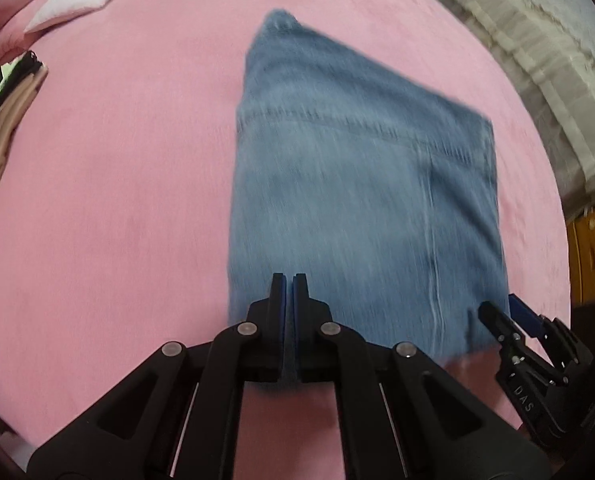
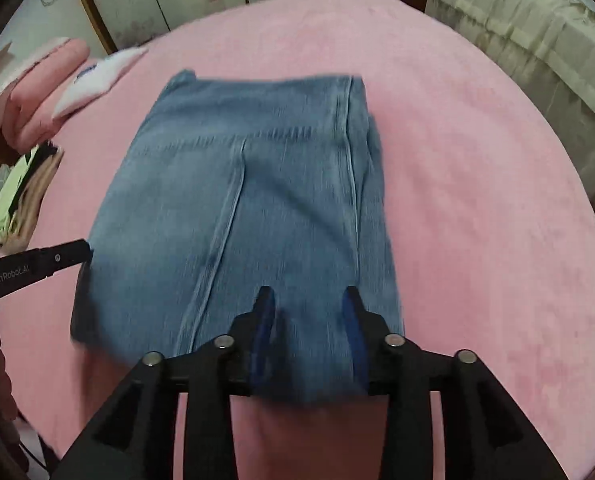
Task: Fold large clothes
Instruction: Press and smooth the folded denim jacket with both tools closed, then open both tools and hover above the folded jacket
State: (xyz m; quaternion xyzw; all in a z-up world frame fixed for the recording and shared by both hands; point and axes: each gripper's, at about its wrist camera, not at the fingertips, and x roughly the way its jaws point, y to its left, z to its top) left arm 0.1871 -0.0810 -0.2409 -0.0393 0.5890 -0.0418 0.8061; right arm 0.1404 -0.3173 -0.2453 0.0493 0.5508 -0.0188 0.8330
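On a bed covered by a pink blanket (image 1: 117,200) lie blue jeans (image 1: 357,184), folded into a compact block with seams and stitched edges visible along its surface; both views are motion-blurred. Left gripper (image 1: 289,280): jaws pressed together, blue pads meeting, with a thin strip of denim caught between them at the near edge of the garment. Right gripper (image 2: 309,300): jaws parted, straddling the near edge of the jeans; denim lies between the blue pads, but the pads stand clear of it on both sides. In the left wrist view the right gripper appears at the lower right corner of the fabric; in the right wrist view the left gripper's finger reaches the jeans' left edge. Beside the jeans, well apart toward the left, rest a white pillow (image 2: 93,80), pink folded bedding (image 2: 45,92) and a small stack of folded garments (image 1: 1,120). A cream ruffled cover (image 2: 537,48) borders the bed at the right.
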